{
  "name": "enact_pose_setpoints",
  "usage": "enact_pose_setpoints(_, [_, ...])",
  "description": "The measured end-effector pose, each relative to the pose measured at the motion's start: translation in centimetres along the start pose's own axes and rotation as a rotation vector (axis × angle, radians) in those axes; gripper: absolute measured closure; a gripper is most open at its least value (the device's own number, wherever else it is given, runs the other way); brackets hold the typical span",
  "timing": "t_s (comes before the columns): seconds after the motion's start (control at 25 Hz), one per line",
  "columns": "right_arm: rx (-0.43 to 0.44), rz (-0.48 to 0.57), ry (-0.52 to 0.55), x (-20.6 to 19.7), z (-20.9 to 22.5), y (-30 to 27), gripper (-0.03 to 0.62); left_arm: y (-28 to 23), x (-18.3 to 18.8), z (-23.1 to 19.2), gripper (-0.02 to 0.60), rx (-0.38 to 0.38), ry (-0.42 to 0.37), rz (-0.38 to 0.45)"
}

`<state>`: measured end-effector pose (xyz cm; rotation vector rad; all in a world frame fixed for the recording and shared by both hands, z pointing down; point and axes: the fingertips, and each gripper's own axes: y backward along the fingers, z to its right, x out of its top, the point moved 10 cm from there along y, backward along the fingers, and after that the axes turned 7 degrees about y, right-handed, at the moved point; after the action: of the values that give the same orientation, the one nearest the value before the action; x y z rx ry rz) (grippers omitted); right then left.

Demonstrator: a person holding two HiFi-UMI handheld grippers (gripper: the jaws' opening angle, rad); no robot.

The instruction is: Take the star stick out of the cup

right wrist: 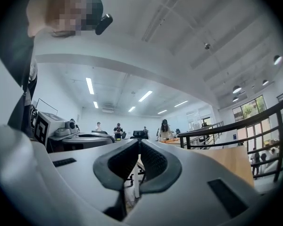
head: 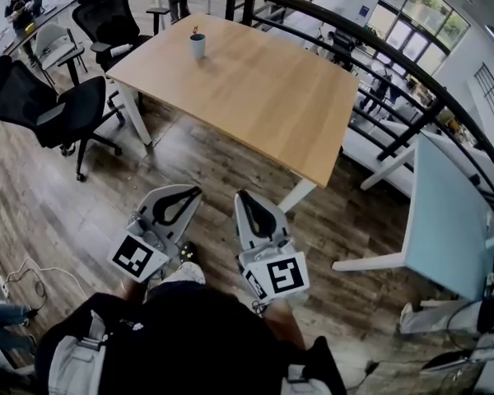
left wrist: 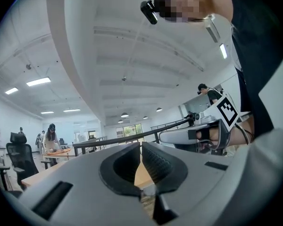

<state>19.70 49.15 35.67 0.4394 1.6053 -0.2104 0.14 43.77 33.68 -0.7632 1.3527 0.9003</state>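
Your left gripper and right gripper sit low in the frame, side by side and close to your body, above the wood floor. In each gripper view the jaws meet at their tips with nothing between them. The cup stands upright on the wooden table, toward the upper left of the head view and well apart from both grippers. The star stick pokes up out of it. A black office chair stands left of the table.
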Motion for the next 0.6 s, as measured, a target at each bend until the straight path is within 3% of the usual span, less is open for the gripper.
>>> enact_pose_setpoints(0.6, [-0.047, -0.044, 0.017, -0.8, 1.1, -9.3, 0.569, -3.2, -1.3, -9.7, 0.558, -0.073, 0.005, -0.020])
